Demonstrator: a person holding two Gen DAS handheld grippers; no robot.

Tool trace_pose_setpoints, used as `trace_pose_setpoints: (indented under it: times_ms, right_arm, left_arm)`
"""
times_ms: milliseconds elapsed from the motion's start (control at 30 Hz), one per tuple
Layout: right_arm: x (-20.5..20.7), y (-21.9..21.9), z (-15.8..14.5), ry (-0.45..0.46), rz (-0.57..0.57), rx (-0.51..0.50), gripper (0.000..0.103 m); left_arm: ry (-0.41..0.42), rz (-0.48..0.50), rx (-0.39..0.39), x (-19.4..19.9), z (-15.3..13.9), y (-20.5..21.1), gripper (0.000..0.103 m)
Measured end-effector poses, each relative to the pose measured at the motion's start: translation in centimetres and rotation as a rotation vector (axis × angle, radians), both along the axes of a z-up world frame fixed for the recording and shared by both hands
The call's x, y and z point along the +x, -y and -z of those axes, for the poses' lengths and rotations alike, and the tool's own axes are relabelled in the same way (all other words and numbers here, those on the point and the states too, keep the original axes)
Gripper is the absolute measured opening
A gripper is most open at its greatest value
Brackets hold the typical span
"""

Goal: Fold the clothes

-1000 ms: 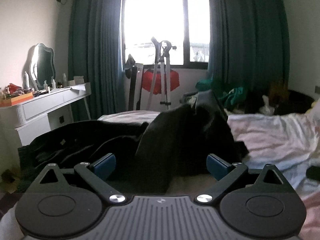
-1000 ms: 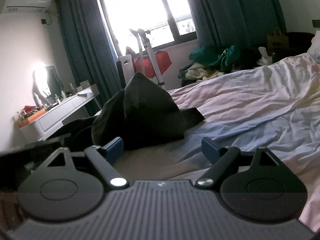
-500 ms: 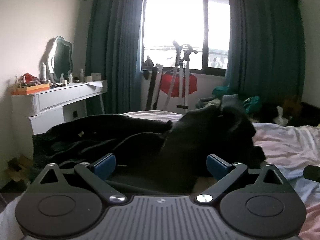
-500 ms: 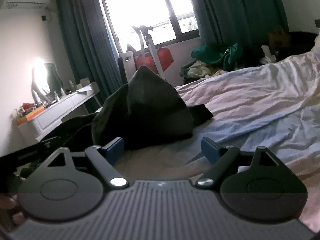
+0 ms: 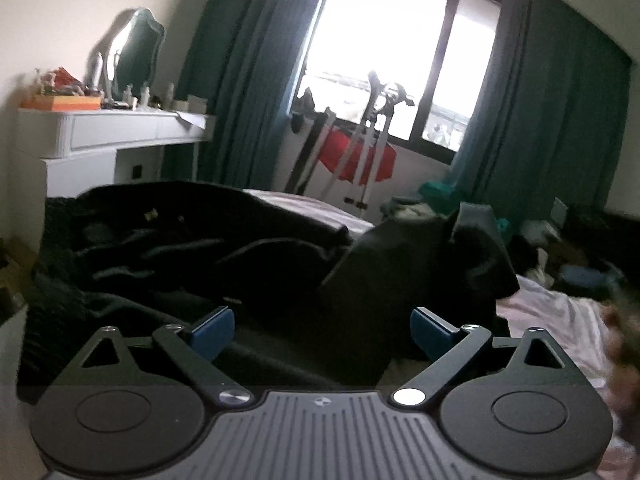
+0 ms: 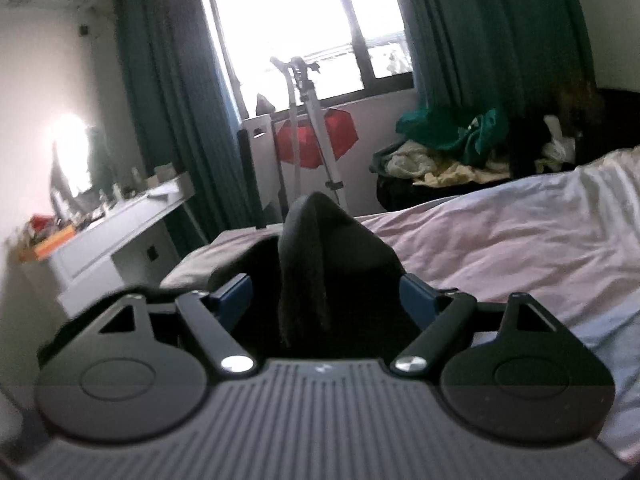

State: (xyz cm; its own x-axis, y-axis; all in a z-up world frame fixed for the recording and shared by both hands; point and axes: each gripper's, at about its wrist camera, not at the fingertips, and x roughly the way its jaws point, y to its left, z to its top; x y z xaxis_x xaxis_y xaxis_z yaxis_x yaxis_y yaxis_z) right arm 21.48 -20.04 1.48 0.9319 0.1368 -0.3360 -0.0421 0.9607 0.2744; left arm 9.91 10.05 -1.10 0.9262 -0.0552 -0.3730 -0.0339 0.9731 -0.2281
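Two dark garments on the bed (image 6: 520,240), neither folded flat. One black garment (image 5: 420,272) stands bunched in a peak near the bed's middle; another dark heap (image 5: 160,248) sprawls rumpled toward the dresser (image 5: 120,136). Right gripper (image 6: 324,292): jaws spread, the peak's cloth between them, not pinched. Left gripper (image 5: 324,328): jaws spread, empty, just short of the cloth. Judgement: folding remains for both pieces; no tidy stack in view.

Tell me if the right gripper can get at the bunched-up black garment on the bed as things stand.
Probably yes. The right gripper is open, and the peaked black garment rises directly between and ahead of its fingers, with nothing else in front. Whether the fingers already touch the cloth cannot be told.
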Motion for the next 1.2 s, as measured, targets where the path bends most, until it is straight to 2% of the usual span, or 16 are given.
trace_pose_setpoints:
  times_ms: [33, 67, 133, 200, 233, 333, 433, 533, 700, 800, 833, 900, 1033, 1100, 1167, 1200]
  right_arm:
    - [1.2, -0.7, 0.3, -0.018, 0.006, -0.037, 0.079]
    - [2.5, -1.4, 0.6, -0.035, 0.013, -0.075, 0.066]
    - [4.8, -2.4, 1.3, -0.082, 0.019, -0.133, 0.05]
    - [6.9, -2.7, 2.5, -0.161, 0.008, -0.145, 0.02]
    - [7.4, -2.5, 2.7, -0.185, 0.016, -0.138, 0.012]
    - [6.6, -0.8, 1.7, -0.178, 0.071, -0.098, 0.008]
    - [3.9, 2.2, -0.5, -0.124, 0.103, -0.149, 0.007]
    - [1.0, 6.5, -2.5, -0.08, 0.193, -0.197, 0.007]
    - [-4.2, 14.9, -5.6, 0.022, 0.458, -0.277, 0.007]
    - [-7.2, 18.7, -5.3, 0.091, 0.662, -0.313, 0.007]
    - [-8.0, 19.8, -4.7, 0.099, 0.716, -0.299, 0.008]
    - [-9.2, 21.5, -2.1, 0.064, 0.77, -0.2, 0.009]
    - [-11.7, 24.3, 4.7, -0.054, 0.825, 0.068, 0.01]
    - [-12.6, 25.9, 6.7, -0.143, 0.858, 0.267, 0.01]
    - [-13.4, 26.9, 7.8, -0.18, 0.884, 0.452, 0.011]
    - [-13.7, 27.0, 7.8, -0.185, 0.895, 0.5, 0.011]
  left_arm:
    - [-0.002, 0.005, 0.01, 0.0, 0.3, 0.3, 0.096]
    - [-0.003, 0.011, 0.024, 0.1, 0.5, 0.5, 0.096]
    - [-0.008, 0.021, 0.042, 0.2, 0.9, 1.2, 0.096]
    - [-0.012, 0.034, 0.049, 0.3, 1.1, 1.6, 0.096]
    - [-0.011, 0.038, 0.053, 0.4, 1.2, 1.8, 0.096]
    - [-0.01, 0.038, 0.075, 0.4, 1.5, 2.1, 0.096]
    - [-0.026, 0.054, 0.082, 0.5, 1.4, 2.3, 0.096]
    - [-0.022, 0.06, 0.077, 0.2, 1.2, 2.1, 0.097]
    - [-0.039, 0.035, 0.079, -0.5, 1.2, 1.9, 0.097]
    - [-0.067, 0.03, 0.05, -0.7, 1.4, 1.7, 0.097]
    - [-0.078, 0.028, 0.045, -0.7, 1.5, 1.7, 0.097]
    - [-0.099, 0.023, 0.037, -0.7, 1.8, 1.6, 0.097]
    - [-0.153, 0.016, 0.022, -0.6, 2.9, 1.5, 0.097]
    - [-0.212, 0.013, -0.036, -0.1, 3.8, 1.1, 0.097]
    - [-0.258, -0.004, -0.126, 0.3, 4.5, 0.1, 0.097]
    - [-0.271, -0.024, -0.184, 0.3, 4.8, -0.7, 0.097]
